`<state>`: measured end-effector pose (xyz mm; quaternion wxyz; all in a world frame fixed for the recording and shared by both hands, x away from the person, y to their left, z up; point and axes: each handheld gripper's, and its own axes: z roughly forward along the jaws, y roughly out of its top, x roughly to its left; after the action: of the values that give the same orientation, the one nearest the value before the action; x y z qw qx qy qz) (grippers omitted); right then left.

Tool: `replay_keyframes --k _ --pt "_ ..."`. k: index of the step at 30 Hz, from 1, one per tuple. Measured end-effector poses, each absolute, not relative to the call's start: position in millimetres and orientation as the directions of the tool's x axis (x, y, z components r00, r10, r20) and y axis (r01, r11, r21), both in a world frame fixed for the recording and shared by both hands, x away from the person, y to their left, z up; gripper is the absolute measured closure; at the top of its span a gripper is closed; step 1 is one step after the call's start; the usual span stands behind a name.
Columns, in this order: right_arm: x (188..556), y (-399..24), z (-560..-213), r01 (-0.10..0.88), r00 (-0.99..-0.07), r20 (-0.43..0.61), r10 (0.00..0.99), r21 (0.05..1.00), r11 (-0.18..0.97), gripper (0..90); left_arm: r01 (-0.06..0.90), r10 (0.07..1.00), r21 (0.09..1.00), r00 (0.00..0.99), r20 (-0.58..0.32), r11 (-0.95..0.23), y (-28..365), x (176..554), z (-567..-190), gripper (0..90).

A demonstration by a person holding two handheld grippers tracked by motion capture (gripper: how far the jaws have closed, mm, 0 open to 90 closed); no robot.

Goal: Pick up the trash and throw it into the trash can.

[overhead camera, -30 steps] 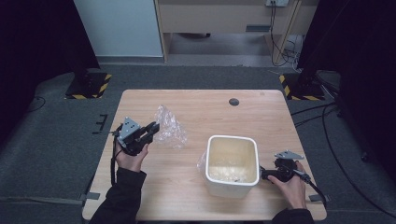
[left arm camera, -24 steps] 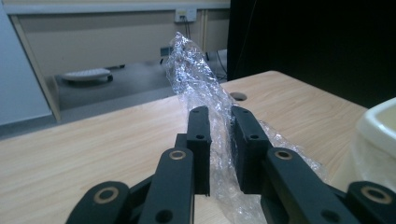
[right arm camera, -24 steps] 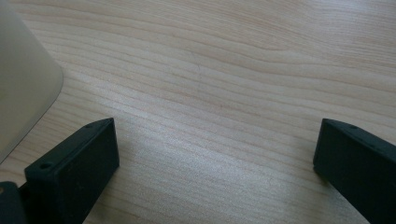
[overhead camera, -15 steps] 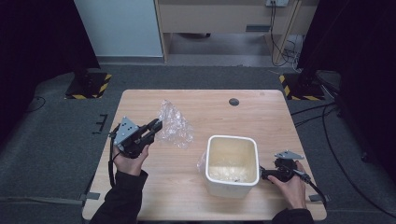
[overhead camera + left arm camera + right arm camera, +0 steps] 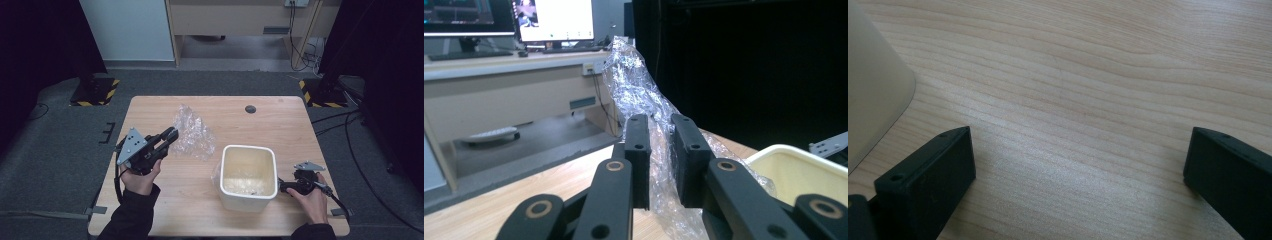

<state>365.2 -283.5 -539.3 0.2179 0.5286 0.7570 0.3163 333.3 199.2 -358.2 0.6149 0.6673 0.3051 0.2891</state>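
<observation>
Two jaws rise in the left gripper view, and between them the lower part of the plastic wrap (image 5: pixel 644 95) is covered by the black pads, so how far the film runs down into the left gripper (image 5: pixel 663 162) cannot be made out. The tub (image 5: pixel 796 167) is cut off at the right edge there, with only a pale yellow rim and one wall on show. In the right gripper view the tub (image 5: pixel 873 85) is just a rounded cream corner at the left border, and the fingertips of the right gripper (image 5: pixel 1078 170) are cropped by the frame.

From the high view, the left gripper (image 5: pixel 167 140) is clamped on the near edge of the wrap (image 5: pixel 192 132), which stands in a crumpled peak over the table (image 5: pixel 280 125) (its far side seems to trail down toward the wood). The sheet sits to the left of the tub (image 5: pixel 248 200) and beyond it, near its corner.

The right gripper (image 5: pixel 282 187) lies just beside the tub's right wall, its jaws spread wide over bare wood, holding nothing.

The wrap is clear, thin and heavily creased, catching white glints. The tub is a rounded square of smooth plastic, with something pale and hard to identify at the bottom. The table is light wood with a fine grain.
</observation>
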Motion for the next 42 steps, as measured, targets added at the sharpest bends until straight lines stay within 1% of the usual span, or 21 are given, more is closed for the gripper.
replay_keyframes --k 8,16,19,24,35,42 --pt "365.2 -283.5 -539.4 0.662 -0.347 0.004 0.938 0.709 0.241 0.4 0.016 0.735 0.998 0.678 0.032 -0.058 186.1 322.9 -351.3 78.7" --pt "365.2 -283.5 -539.4 0.662 -0.346 0.004 0.938 0.709 0.241 0.3 0.010 0.692 0.999 0.722 0.017 -0.035 173.1 317.5 -349.9 78.9" --pt "365.2 -283.5 -539.4 0.662 -0.346 0.004 0.938 0.709 0.241 0.4 0.015 0.669 0.999 0.743 0.008 -0.028 164.1 316.6 -349.1 78.7" --pt "365.1 -283.4 -539.4 0.663 -0.345 0.005 0.938 0.709 0.240 0.3 0.009 0.638 0.999 0.770 0.020 -0.042 146.4 313.0 -348.9 78.4" --pt "365.2 -283.5 -539.4 0.662 -0.346 0.005 0.938 0.709 0.241 0.4 0.030 0.579 0.998 0.815 0.007 -0.055 109.1 318.0 -355.5 78.3" --pt "365.1 -283.4 -539.4 0.663 -0.346 0.005 0.938 0.709 0.240 0.3 0.054 0.553 0.994 0.833 0.010 -0.100 86.8 325.1 -365.1 78.0"
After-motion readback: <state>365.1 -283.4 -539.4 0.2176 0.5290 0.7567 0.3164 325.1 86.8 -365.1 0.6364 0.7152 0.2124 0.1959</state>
